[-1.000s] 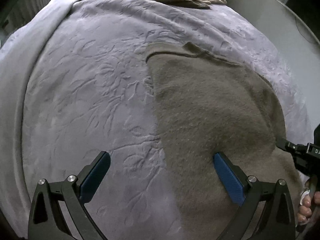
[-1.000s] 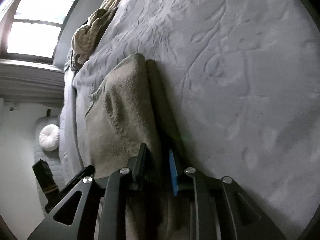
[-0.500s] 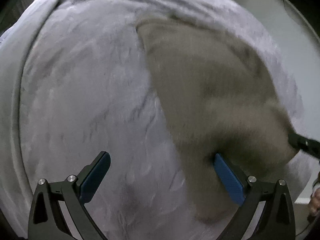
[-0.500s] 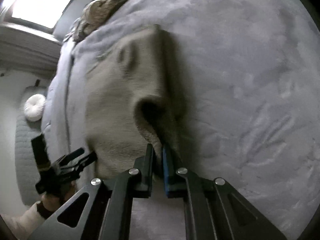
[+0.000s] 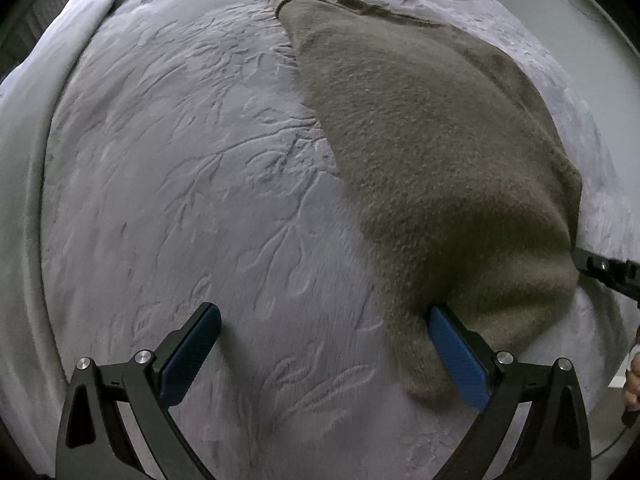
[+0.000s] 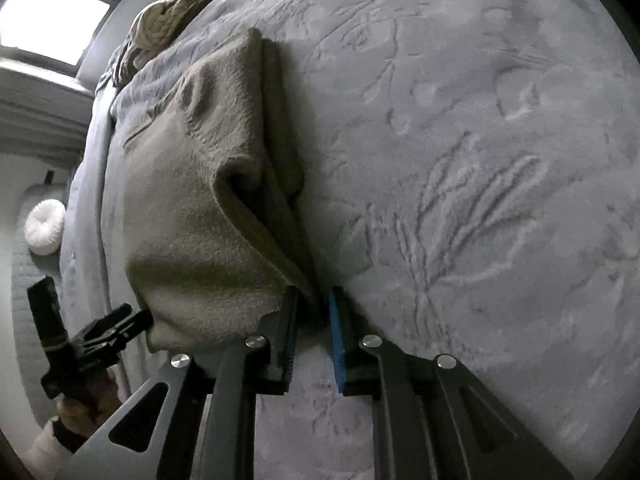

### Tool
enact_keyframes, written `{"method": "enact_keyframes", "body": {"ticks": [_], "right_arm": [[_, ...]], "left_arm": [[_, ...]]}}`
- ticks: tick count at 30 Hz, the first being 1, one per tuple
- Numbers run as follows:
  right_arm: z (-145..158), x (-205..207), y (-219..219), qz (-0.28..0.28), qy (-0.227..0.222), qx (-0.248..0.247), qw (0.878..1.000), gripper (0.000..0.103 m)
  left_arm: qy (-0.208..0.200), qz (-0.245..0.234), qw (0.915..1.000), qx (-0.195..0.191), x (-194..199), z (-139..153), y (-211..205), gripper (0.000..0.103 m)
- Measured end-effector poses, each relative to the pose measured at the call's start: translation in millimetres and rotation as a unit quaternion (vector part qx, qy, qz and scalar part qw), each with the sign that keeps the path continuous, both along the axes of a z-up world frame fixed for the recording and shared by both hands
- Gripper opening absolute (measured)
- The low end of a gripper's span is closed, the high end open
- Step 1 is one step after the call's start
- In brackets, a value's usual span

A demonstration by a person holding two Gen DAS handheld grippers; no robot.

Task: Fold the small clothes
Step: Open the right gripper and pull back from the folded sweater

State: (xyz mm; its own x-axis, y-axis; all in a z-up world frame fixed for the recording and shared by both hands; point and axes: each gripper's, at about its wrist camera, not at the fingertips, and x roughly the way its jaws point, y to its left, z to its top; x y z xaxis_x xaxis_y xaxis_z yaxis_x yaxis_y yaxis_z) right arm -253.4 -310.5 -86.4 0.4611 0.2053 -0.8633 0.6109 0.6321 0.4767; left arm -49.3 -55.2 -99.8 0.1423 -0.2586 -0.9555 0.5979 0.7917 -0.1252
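A taupe fleece garment (image 5: 432,152) lies folded on a grey embossed bedspread (image 5: 192,184); it also shows in the right wrist view (image 6: 200,184). My left gripper (image 5: 324,332) is open wide, its right finger (image 5: 456,352) pressed against the garment's near edge. My right gripper (image 6: 312,312) is nearly closed, pinching the garment's corner between its blue pads. The left gripper also appears in the right wrist view (image 6: 100,336) at the garment's other near corner. The right gripper's tip shows in the left wrist view (image 5: 604,272).
A pile of beige knitted clothes (image 6: 168,28) lies at the far end of the bed. A window (image 6: 64,8) is beyond it. A white round cushion (image 6: 44,228) rests on a bench beside the bed. The bedspread (image 6: 480,160) stretches to the right.
Both grippers have pulled back toward me, dragging the garment's near edge along. The garment now looks lifted and bunched at the right gripper's corner.
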Motion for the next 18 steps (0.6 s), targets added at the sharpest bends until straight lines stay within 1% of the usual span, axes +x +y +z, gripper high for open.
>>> {"method": "enact_keyframes", "body": {"ticks": [1,3,6,11,12,14,15,16,18], "right_arm": [[0,0,-1,-0.009,-0.002,0.005,1.000,0.021],[1,-4,-4,-0.026,0.000,0.012,1.000,0.021],[5,-7,-7,-0.046,0.010,0.002,0.999,0.021],[16,-16,-15,-0.073,0.003,-0.001,0.997,0.022],[18,-17,-17,-0.078,-0.001,0.001,0.997,0.024],[21,-15,-18,-0.080,-0.002,-0.003,0.997,0.033],[22,-12,-18,-0.079,0.000,-0.008,0.997,0.043],[23,-10,-17,-0.078,0.000,-0.012,0.997,0.048],[25,-6,-16,-0.075,-0.004,-0.013,0.997,0.048]], "left_arm": [[0.001,0.004,1.0000,0.001,-1,0,1,0.103],[0.001,0.006,1.0000,0.004,-2,2,1,0.103],[-0.003,0.006,0.9999,0.008,-6,4,7,0.103],[-0.007,0.006,0.9999,0.010,-7,9,6,0.103],[-0.005,0.007,0.9999,0.010,-5,8,9,0.103],[-0.003,0.008,0.9999,0.010,0,9,7,0.103],[-0.002,0.008,0.9999,0.010,1,10,6,0.103],[-0.002,0.008,0.9999,0.011,1,10,5,0.103],[-0.002,0.007,0.9999,0.011,1,11,4,0.103]]}}
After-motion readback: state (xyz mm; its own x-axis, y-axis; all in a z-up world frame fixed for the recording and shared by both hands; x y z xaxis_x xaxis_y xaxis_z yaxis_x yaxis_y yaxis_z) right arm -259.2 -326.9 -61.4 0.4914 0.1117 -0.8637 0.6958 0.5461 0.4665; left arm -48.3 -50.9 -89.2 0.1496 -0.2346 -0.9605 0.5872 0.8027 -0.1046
